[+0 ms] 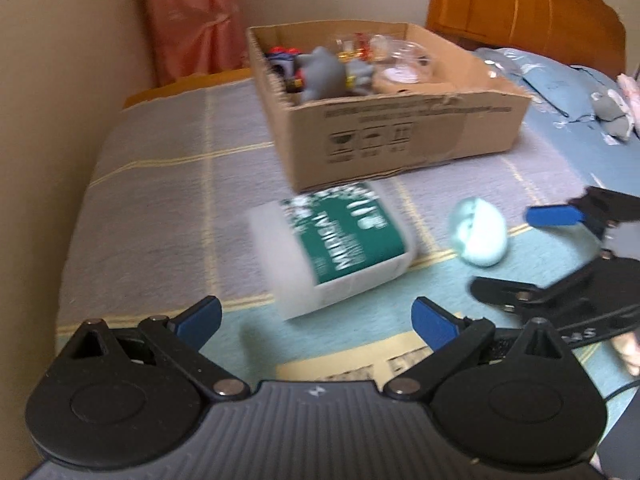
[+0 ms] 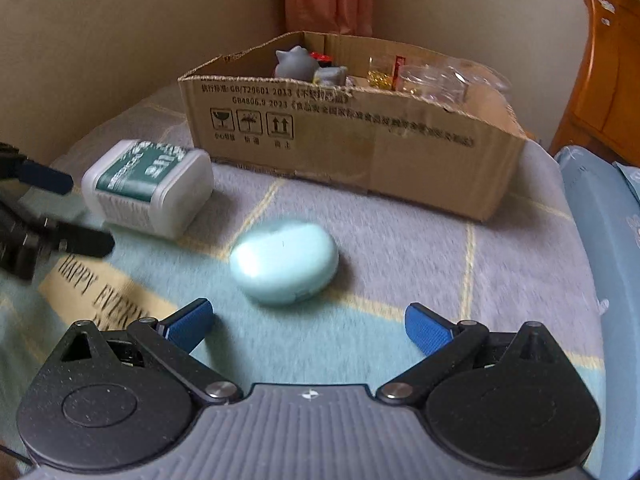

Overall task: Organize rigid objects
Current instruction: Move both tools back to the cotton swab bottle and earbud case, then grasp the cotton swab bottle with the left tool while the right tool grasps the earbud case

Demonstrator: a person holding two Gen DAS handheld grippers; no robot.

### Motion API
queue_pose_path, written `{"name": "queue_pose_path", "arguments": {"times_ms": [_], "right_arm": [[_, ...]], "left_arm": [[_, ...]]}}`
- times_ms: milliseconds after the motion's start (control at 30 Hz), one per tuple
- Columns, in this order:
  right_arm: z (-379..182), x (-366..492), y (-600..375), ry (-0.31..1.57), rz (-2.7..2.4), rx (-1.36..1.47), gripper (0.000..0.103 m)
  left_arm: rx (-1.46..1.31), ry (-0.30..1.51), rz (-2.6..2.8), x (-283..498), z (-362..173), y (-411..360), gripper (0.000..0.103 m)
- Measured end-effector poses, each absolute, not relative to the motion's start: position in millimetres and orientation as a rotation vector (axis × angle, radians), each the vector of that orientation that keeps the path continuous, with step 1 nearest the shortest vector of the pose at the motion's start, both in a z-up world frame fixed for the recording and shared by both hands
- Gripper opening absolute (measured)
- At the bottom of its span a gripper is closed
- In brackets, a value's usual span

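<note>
A white plastic container with a green label (image 1: 336, 244) lies on its side on the bed, just ahead of my open, empty left gripper (image 1: 316, 318). It also shows at the left of the right wrist view (image 2: 148, 188). A pale mint oval case (image 2: 285, 267) lies right in front of my open, empty right gripper (image 2: 308, 326); it also shows in the left wrist view (image 1: 478, 232). A cardboard box (image 1: 400, 132) behind them holds grey toy figures (image 1: 320, 74) and clear plastic items. The box shows in the right wrist view too (image 2: 360, 152).
The bed has a checked grey and teal blanket (image 1: 160, 200). A wall runs along the left and back. A wooden headboard (image 1: 520, 4) stands at the back right. Blue bedding with a grey toy (image 1: 610, 114) lies to the right.
</note>
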State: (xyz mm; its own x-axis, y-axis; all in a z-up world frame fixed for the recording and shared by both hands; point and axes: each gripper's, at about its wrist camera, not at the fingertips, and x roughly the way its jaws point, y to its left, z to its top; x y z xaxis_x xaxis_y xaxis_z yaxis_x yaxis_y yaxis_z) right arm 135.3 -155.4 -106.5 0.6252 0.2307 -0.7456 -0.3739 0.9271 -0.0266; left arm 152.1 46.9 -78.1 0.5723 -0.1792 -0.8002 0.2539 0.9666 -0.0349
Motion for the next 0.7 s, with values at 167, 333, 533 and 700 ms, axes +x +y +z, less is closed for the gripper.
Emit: {"name": "queue_pose_path", "arguments": {"times_ms": [167,333,533,700], "right_arm": [[-107.8,149.5,-155.9,0.811,0.362,-0.186,0.103],[-107.9,150.2,-163.9,0.794,0.357,-0.179,0.103],[-108.4,152.4,-171.3,0.791,0.349,-0.175,0.103],[-109.2,156.6,-170.5,0.788,0.373,-0.190,0.103]], "left_arm": [[0.072,0.925,-0.261,164.0,-80.1,33.7,0.101],[0.045,0.927,-0.242,174.1,-84.5,29.4,0.101],[0.065,0.910,-0.166,175.3,-85.9,39.1,0.101],[0.030,0.923,-0.152,175.7,-86.4,49.7,0.101]]}}
